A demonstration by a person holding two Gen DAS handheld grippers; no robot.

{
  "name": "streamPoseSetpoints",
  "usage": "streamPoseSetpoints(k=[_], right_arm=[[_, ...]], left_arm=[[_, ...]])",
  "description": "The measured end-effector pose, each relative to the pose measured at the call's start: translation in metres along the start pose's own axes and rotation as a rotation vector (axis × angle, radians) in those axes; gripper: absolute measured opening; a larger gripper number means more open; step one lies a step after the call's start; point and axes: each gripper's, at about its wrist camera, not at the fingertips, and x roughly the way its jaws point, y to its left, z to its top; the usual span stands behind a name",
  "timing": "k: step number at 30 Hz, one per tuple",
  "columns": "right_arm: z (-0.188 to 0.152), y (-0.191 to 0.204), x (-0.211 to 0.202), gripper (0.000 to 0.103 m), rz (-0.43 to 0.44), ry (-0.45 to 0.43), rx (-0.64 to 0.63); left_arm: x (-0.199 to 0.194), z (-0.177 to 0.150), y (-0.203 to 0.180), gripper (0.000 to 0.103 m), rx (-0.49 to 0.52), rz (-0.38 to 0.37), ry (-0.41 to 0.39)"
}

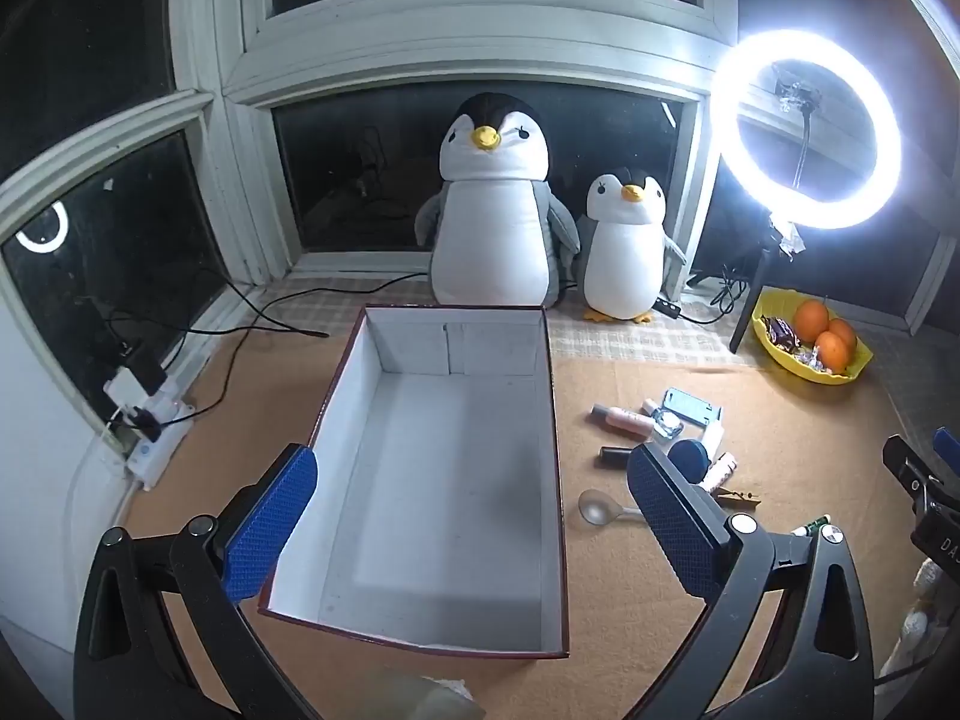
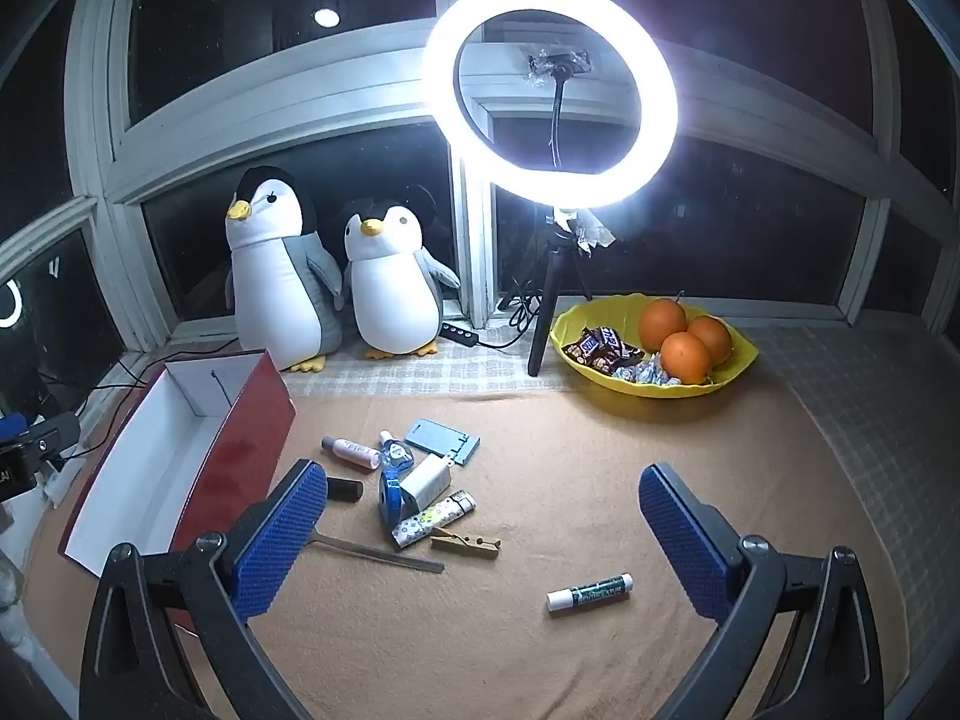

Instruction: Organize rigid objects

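An empty box (image 1: 555, 480) (image 2: 240, 450), red outside and white inside, stands on the tan mat. My left gripper (image 1: 474, 531) hangs open above it, nothing between its blue pads. To the box's right lies a scatter of small items: a pink bottle (image 2: 351, 451), a blue phone stand (image 2: 443, 441), a white charger (image 2: 425, 483), a blue tape roll (image 2: 390, 495), a patterned lighter (image 2: 433, 518), a clothespin (image 2: 465, 542), a spoon (image 1: 603, 510) and a lip balm stick (image 2: 589, 591). My right gripper (image 2: 483, 537) stands open above the mat, just in front of this scatter.
Two plush penguins (image 1: 492, 210) (image 2: 390, 282) sit at the window. A ring light (image 2: 552, 90) on a tripod stands behind the mat, beside a yellow bowl (image 2: 744, 354) of oranges and sweets. Cables and a power strip (image 1: 150, 438) lie at the left edge.
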Motion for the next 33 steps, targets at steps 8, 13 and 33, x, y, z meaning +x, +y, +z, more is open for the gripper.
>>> streamPoseSetpoints(k=[8,13,33], right_arm=[[-0.004,-0.004,0.003,0.103,0.002,-0.003,-0.007],[-0.01,0.002,0.002,0.103,0.0,0.004,-0.005],[-0.003,0.012,0.001,0.103,0.012,0.019,-0.007]], left_arm=[[-0.001,-0.002,0.0,0.103,-0.011,-0.032,0.02],[0.006,-0.002,0.0,0.103,-0.005,-0.017,0.032],[0.01,-0.007,-0.001,0.103,-0.007,-0.023,0.043]])
